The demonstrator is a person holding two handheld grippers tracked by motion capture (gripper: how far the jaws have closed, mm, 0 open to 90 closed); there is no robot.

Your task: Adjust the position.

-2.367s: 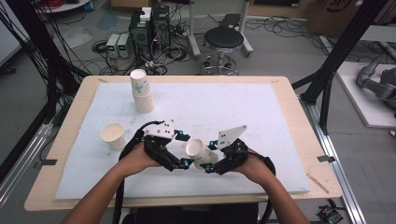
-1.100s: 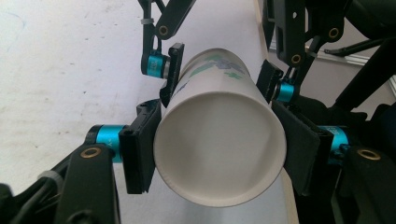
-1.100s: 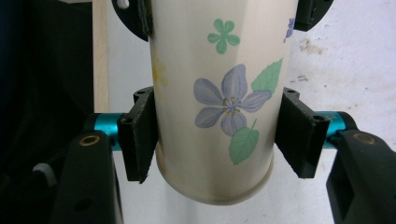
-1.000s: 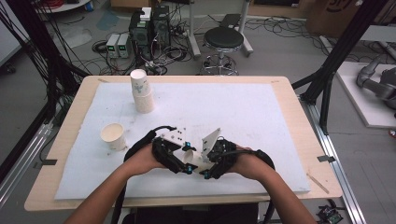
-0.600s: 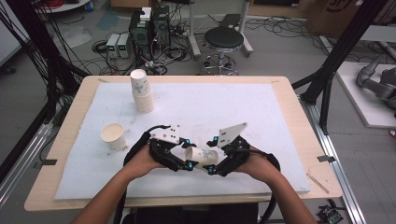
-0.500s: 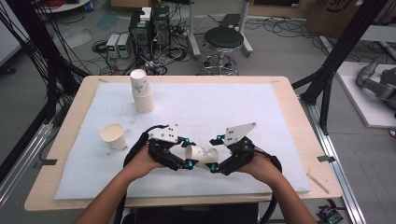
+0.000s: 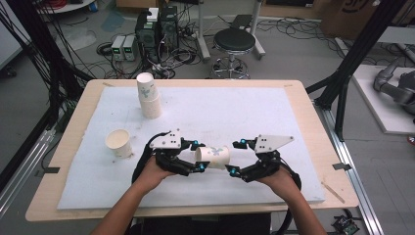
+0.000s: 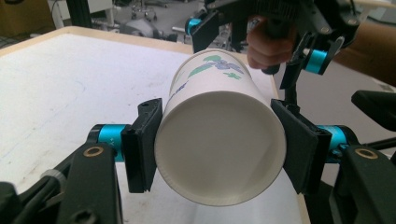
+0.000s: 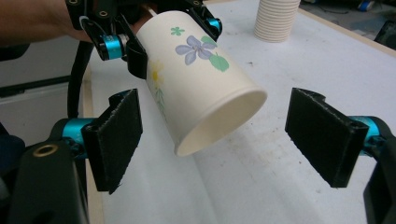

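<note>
Flowered paper cup (image 7: 213, 156) lies sideways pinched by the left gripper (image 7: 195, 157), the right gripper (image 7: 236, 157) spread beside its rim, likely stacking next.

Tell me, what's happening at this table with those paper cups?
A person holds a gripper in each hand. The left gripper clamps a flowered paper cup sideways by its base end, above the white mat. The right gripper has just opened and sits clear of the cup's mouth. A cup stack and one single cup stand farther left.
</note>
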